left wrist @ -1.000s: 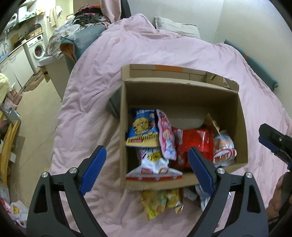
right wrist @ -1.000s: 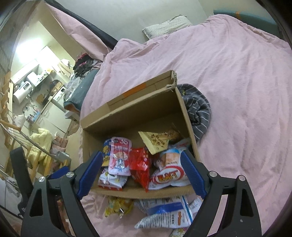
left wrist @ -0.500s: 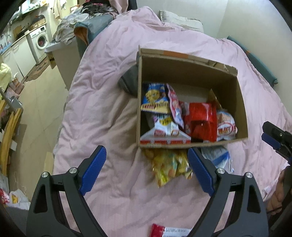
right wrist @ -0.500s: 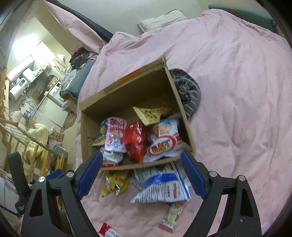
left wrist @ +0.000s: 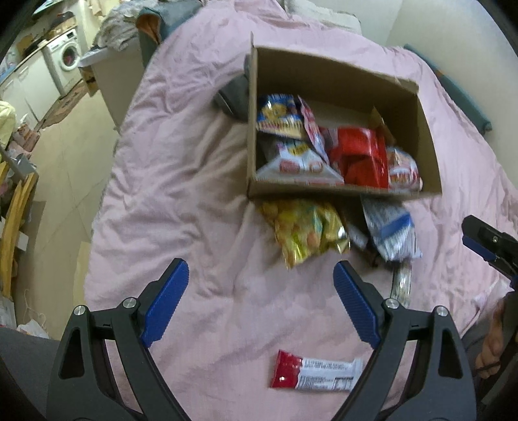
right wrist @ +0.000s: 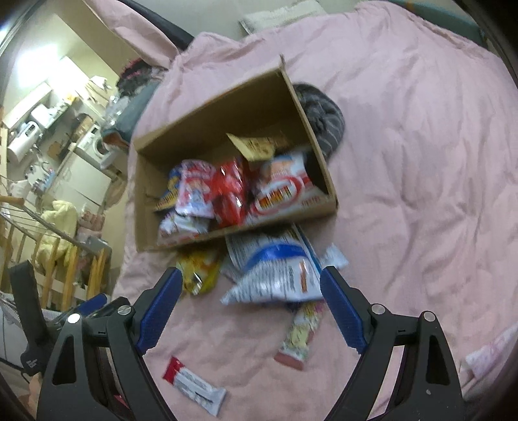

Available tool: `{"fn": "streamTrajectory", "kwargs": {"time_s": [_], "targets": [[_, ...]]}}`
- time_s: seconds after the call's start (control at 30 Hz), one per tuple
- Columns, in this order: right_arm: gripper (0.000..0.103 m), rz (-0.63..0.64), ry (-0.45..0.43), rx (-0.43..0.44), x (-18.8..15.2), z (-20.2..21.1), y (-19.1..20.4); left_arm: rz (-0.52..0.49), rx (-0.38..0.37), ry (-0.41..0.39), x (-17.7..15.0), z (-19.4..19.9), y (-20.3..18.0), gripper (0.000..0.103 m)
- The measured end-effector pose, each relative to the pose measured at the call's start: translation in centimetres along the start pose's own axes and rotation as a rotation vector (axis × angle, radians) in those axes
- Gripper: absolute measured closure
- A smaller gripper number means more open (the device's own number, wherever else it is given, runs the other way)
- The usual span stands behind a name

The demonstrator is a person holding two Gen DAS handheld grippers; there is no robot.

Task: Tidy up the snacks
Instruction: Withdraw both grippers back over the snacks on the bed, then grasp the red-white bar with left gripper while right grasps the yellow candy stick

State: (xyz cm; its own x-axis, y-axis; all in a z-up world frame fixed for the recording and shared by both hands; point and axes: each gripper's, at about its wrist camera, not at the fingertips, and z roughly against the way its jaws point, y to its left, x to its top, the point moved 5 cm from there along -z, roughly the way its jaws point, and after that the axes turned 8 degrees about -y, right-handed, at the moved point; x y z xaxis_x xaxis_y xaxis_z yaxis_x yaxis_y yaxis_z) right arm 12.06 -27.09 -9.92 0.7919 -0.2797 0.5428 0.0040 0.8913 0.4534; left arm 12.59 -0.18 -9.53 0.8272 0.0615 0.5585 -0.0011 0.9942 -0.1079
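Observation:
A cardboard box [left wrist: 430, 152] [right wrist: 145, 200] lies on the pink bed with several snack packets inside. In front of it lie a yellow bag [left wrist: 304, 233] [right wrist: 199, 270], a white-and-blue bag [left wrist: 390, 230] [right wrist: 275, 268], a pink stick packet [right wrist: 301, 333] and a red-and-white bar [left wrist: 315, 374] [right wrist: 194, 383]. My left gripper [left wrist: 259, 291] hangs open above bare bedding, short of the yellow bag. My right gripper [right wrist: 251, 291] is open too, with the white-and-blue bag just beyond its fingers. Neither holds anything.
A grey striped cloth [right wrist: 322, 116] lies behind the box. The bed's left edge [left wrist: 106, 181] drops to a floor with a washing machine [left wrist: 66, 63] and a wooden rack [right wrist: 48, 268]. A pillow [right wrist: 278, 16] sits at the head.
Both grippers pulled back from the box and tipped downward. The box now sits higher in both views, and the loose snacks in front of it, including the bar, came into sight.

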Motion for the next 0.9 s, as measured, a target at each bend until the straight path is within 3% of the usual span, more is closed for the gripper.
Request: {"fn": "streamTrajectory", "kwargs": {"time_s": [0.2,0.4,0.5,0.57,0.73,0.8,0.9], "targets": [[0.014,-0.053,0.01,-0.024,-0.2,0.0,-2.0,-0.003,-0.055,0.124,-2.5,-1.8,-0.4,0.014],[0.014,-0.075,0.025,-0.056,-0.8,0.4,-3.8,0.021,-0.128,0.34,-7.1,-3.9,-1.5,0.014],[0.014,-0.083,0.026,-0.055,-0.8,0.4,-4.1,-0.042,-0.117,0.442,-9.8,-5.1,-3.0,0.014],[0.014,-0.079,0.025,-0.054,-0.9,0.4,-4.2,-0.074,-0.128,0.46,-10.7,-5.2,-4.1,0.014],[0.014,-0.074,0.03,-0.047,-0.8,0.3,-4.0,-0.169,-0.13,0.412,-11.1,-4.5,-6.7,0.009],[0.014,-0.072,0.032,-0.046,-0.7,0.2,-3.6,-0.199,-0.124,0.438,-11.9,-5.0,-7.5,0.0],[0.014,-0.071,0.03,-0.04,-0.6,0.2,-3.3,-0.239,-0.089,0.483,-13.5,-5.9,-8.4,0.0]]}}
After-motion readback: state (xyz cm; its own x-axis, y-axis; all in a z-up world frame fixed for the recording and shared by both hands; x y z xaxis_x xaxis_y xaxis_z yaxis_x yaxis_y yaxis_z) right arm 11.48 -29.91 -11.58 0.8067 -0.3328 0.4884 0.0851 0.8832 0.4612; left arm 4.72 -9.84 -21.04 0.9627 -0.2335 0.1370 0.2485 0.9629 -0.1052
